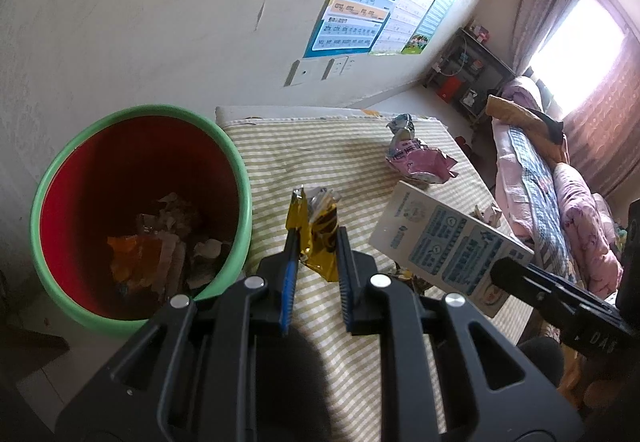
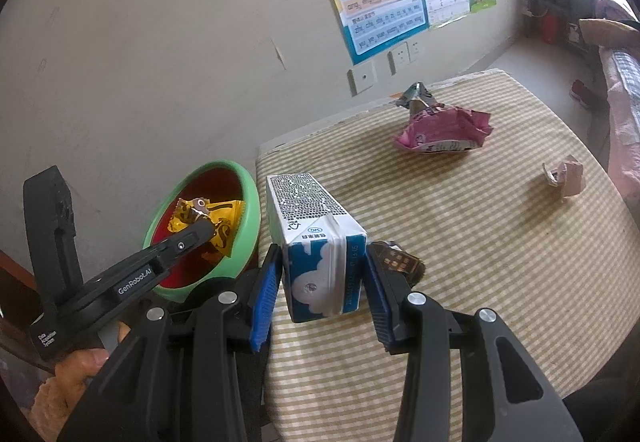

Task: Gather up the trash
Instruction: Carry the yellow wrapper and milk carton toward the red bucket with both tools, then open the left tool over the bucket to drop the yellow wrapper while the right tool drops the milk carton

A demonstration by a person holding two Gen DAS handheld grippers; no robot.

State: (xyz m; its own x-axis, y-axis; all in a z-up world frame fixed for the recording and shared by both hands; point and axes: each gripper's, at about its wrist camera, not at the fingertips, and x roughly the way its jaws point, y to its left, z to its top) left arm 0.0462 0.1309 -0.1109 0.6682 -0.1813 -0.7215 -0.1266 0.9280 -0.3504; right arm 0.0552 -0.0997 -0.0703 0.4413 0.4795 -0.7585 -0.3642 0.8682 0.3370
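Counter [image 2: 500,242], checked yellow-and-white cloth: pink crumpled snack bag [image 2: 444,132] and small crumpled paper scrap [image 2: 566,178] left lying.
Bin [image 1: 140,210], round, green rim, red inside, beside counter: part-filled.
Carton [image 2: 320,242], blue-and-white milk box: pinched by right claw [image 2: 324,274]; carry over the rim before release.
Wrapper [image 1: 316,230], gold foil: clamped in left claw [image 1: 316,242]; drop first.

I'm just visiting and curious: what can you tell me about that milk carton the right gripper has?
The milk carton is a small rectangular box of coated card, blue and white with a cloud print, fine black text on one side and folded glued end flaps. It looks intact, tilted, lifted over the striped cloth. The right gripper clamps its sides between blue pads; nothing else touches it.
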